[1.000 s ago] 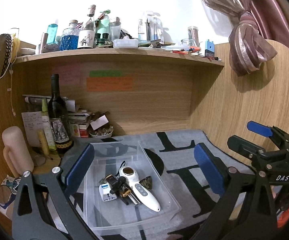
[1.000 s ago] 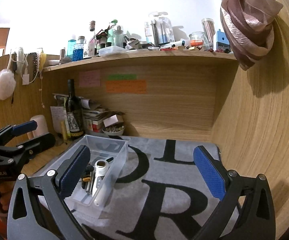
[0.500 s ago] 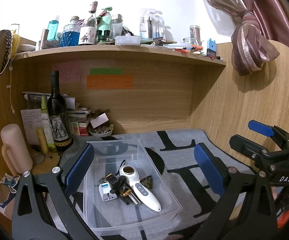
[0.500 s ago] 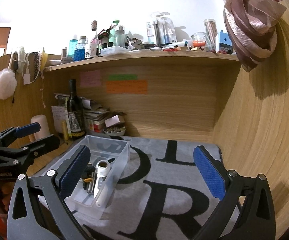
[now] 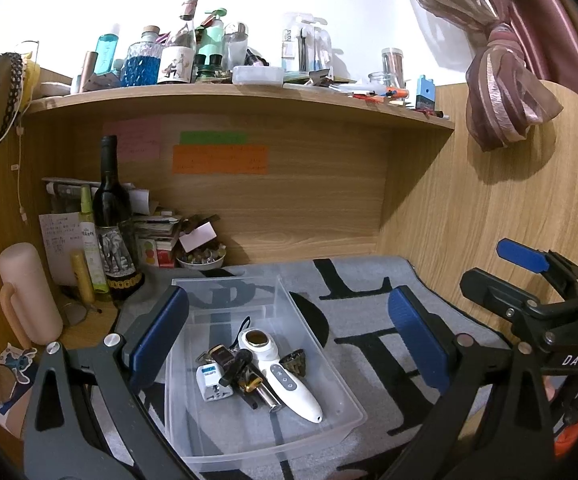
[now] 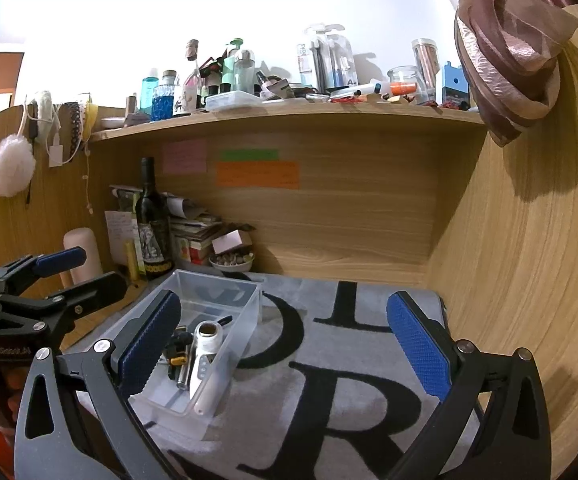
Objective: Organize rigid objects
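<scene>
A clear plastic bin (image 5: 341, 412) stands on the grey lettered mat (image 5: 369, 304). In it lie a white handheld device (image 5: 289, 384), a white plug adapter (image 5: 213, 382), a black and gold item (image 5: 241, 376) and a small dark cone (image 5: 295, 362). My left gripper (image 5: 289, 340) is open and empty, above the bin. My right gripper (image 6: 285, 344) is open and empty, over the mat to the right of the bin (image 6: 245, 320); the white device (image 6: 205, 364) shows there too. Each gripper shows at the edge of the other's view.
A dark wine bottle (image 5: 111, 216), a pink cylinder (image 5: 25, 292), papers and a small bowl (image 5: 205, 258) crowd the back left corner. A shelf (image 5: 249, 92) above holds several bottles. A wooden wall (image 6: 529, 280) closes the right side; a tied curtain (image 5: 505, 100) hangs there.
Both views have shifted slightly, as if the grippers drew back and up a little. The bin and its contents have not moved. Both grippers stay open.
</scene>
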Demonstrator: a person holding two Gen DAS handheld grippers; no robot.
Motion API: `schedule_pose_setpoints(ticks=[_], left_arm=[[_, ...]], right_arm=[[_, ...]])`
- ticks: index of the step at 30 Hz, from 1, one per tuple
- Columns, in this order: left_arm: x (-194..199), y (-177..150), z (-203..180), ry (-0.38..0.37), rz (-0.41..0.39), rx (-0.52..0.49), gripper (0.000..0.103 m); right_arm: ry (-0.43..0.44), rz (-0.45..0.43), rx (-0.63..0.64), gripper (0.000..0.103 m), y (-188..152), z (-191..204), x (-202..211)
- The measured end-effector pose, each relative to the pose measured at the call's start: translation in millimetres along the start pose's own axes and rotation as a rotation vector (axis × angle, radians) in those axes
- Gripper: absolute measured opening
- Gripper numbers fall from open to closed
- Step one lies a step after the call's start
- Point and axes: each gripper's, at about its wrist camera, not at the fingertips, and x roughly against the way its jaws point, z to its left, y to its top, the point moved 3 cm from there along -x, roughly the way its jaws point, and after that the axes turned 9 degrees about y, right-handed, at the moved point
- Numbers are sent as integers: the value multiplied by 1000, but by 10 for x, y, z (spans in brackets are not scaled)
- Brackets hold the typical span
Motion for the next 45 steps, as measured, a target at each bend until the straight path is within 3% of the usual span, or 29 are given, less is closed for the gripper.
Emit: schedule_pose_setpoints(ticks=[45], left_arm=[[-53, -42, -54, -40, 24, -14, 101]], right_arm=[[10, 14, 4, 103, -16, 47, -74]])
